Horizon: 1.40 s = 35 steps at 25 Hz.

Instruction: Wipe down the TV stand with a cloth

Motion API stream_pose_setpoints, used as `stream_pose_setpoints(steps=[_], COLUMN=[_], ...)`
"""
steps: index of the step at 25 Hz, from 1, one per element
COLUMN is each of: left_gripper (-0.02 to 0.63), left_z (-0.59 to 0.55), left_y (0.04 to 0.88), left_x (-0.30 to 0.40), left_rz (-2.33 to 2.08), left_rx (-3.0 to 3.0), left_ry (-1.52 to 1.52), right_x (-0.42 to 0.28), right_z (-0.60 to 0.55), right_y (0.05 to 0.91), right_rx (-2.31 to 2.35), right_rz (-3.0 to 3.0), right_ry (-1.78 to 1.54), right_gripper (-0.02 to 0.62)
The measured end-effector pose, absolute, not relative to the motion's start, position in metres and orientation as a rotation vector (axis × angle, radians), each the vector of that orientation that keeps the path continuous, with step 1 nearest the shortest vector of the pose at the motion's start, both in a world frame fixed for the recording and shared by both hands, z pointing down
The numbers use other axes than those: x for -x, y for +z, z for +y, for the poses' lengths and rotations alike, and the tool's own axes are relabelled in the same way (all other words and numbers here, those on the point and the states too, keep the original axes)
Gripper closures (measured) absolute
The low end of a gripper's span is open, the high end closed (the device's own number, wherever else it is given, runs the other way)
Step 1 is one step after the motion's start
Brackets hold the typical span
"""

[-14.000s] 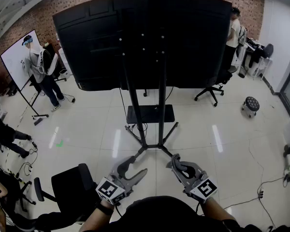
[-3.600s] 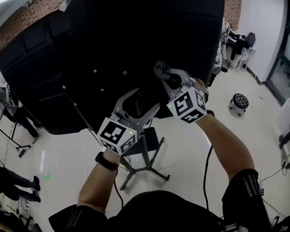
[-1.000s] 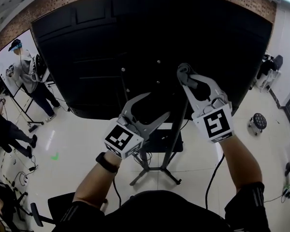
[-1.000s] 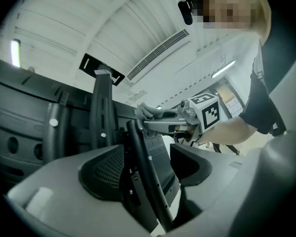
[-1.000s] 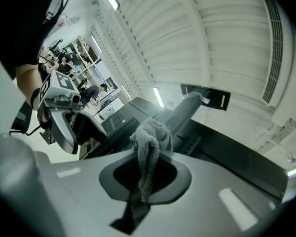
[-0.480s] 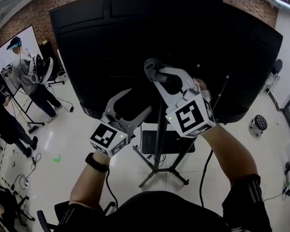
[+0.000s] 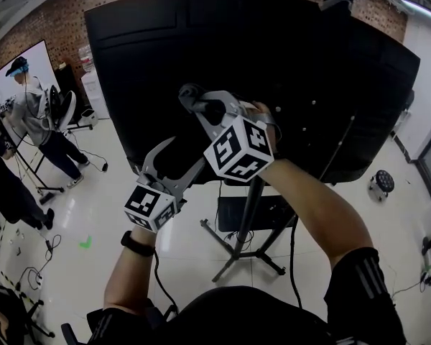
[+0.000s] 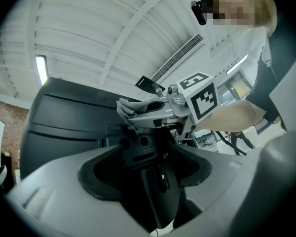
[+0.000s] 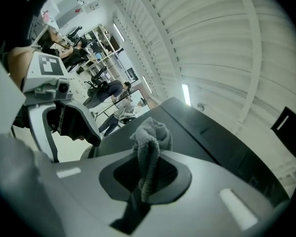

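TV back panel point(image 7: 287, 70) on its stand point(image 7: 248, 214). Right gripper point(image 7: 194, 100) is clamped on the grey cloth point(image 9: 150, 137), up at the panel; left gripper point(image 7: 181, 155) is just below, jaws apart, empty. Risk: the narrow pinch lets the cloth drag free, and a hard push rocks the stand.

The black back of the TV point(image 7: 151, 63) walls off everything ahead of both grippers. The right gripper point(image 7: 192, 100), its jaws filled by a cloth point(image 9: 150, 142), crosses just above the left gripper point(image 7: 176, 162), whose jaw gap is free. Below them stand the pole point(image 7: 248, 205) and shelf point(image 7: 230, 213); open floor point(image 7: 93, 214) lies to the left.
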State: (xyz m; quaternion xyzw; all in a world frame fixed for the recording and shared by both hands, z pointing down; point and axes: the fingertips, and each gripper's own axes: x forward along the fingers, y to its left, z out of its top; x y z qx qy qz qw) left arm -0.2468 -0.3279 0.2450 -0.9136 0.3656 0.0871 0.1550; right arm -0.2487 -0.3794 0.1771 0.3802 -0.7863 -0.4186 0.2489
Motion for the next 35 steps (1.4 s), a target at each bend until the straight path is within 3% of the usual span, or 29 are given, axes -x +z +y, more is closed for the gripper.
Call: stream_pose_setpoints(steps=[13,35], left_gripper=[0.295,0.293], left_z=[-0.334,-0.335], left_y=[0.255,0.249], left_x=[0.263,0.202], left_rz=[1.026,0.826], left_rx=[2.676,2.756], left_ry=[0.266,0.331], right_x=[0.269,0.157], right_z=[-0.424,-0.420], right_y=[0.198,0.205], right_rx=[-1.028,-0.984], right_rz=[-1.882,-1.184], right_ry=[-1.151,-1.278], right_gripper=[0.577,0.577])
